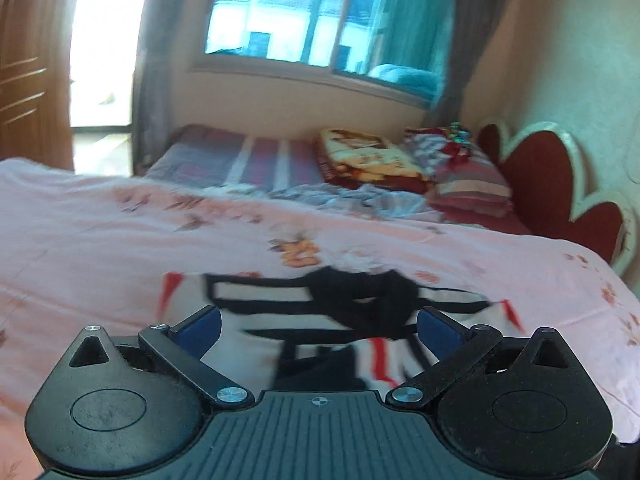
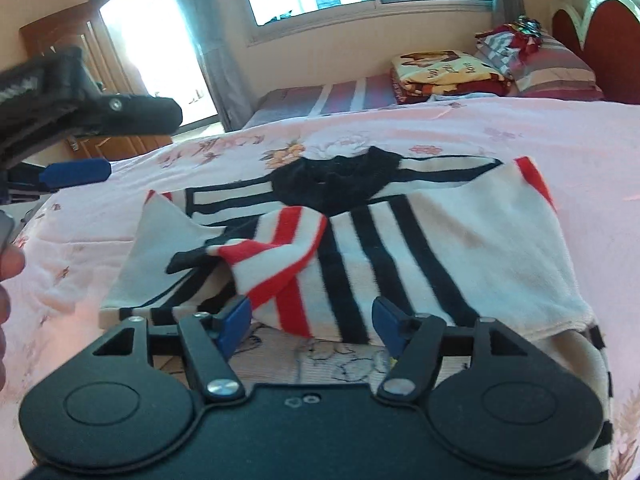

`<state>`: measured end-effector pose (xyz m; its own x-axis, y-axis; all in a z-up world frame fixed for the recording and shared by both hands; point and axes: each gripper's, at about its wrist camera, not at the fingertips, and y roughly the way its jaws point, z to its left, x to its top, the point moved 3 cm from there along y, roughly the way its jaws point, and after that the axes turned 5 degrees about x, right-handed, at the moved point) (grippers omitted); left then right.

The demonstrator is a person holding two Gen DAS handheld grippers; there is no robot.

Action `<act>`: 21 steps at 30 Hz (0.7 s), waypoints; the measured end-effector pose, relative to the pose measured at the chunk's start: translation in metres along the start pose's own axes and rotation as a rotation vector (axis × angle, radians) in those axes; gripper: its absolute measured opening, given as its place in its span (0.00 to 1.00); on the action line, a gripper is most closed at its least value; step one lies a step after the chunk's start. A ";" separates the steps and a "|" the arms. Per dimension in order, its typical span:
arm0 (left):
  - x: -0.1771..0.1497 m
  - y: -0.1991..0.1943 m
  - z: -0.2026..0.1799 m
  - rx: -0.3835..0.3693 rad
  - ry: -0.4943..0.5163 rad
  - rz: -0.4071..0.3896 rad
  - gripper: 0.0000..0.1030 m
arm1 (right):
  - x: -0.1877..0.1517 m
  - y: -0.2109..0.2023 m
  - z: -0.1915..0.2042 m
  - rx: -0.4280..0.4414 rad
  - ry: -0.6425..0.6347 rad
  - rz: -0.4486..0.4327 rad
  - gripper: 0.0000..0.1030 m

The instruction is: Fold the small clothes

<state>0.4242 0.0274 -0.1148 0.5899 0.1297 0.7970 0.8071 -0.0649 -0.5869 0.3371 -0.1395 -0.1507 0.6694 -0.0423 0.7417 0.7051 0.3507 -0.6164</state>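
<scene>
A small white sweater [image 2: 460, 232] with black and red stripes and a black collar lies on the pink floral bedspread [image 2: 400, 128]. One striped sleeve [image 2: 280, 248] is folded across its front. My right gripper [image 2: 312, 322] is open and empty, just in front of the sweater's near hem. My left gripper [image 1: 318, 328] is open and empty, hovering over the sweater [image 1: 304, 312], which is blurred in the left wrist view. The left gripper also shows in the right wrist view [image 2: 76, 172] at the far left, above the bed.
Folded blankets [image 2: 444, 72] and pillows [image 2: 556, 68] are stacked at the far side by the red headboard [image 2: 608, 32]. A window [image 1: 320, 20] and curtains stand behind. A wooden door [image 1: 24, 80] is at the left. The bedspread [image 1: 100, 232] stretches left of the sweater.
</scene>
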 end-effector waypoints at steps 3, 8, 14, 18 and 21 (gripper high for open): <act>-0.016 0.016 0.048 0.135 -0.093 0.035 1.00 | 0.004 0.019 0.023 -0.013 -0.072 0.009 0.72; -0.050 0.044 0.067 0.210 -0.023 0.122 1.00 | 0.018 0.052 0.036 -0.114 -0.155 -0.004 0.35; -0.082 0.070 0.053 0.180 0.044 0.229 1.00 | 0.029 0.012 -0.018 -0.092 0.084 -0.109 0.07; -0.086 0.070 0.050 0.168 0.030 0.232 1.00 | 0.006 0.013 -0.072 -0.139 0.262 -0.020 0.11; -0.079 0.074 0.053 0.148 0.010 0.246 1.00 | 0.000 0.003 -0.088 -0.141 0.316 -0.054 0.23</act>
<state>0.4363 0.0643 -0.2292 0.7686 0.1181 0.6287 0.6275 0.0520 -0.7769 0.3598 -0.2212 -0.1757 0.6545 -0.3523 0.6690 0.7518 0.2085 -0.6256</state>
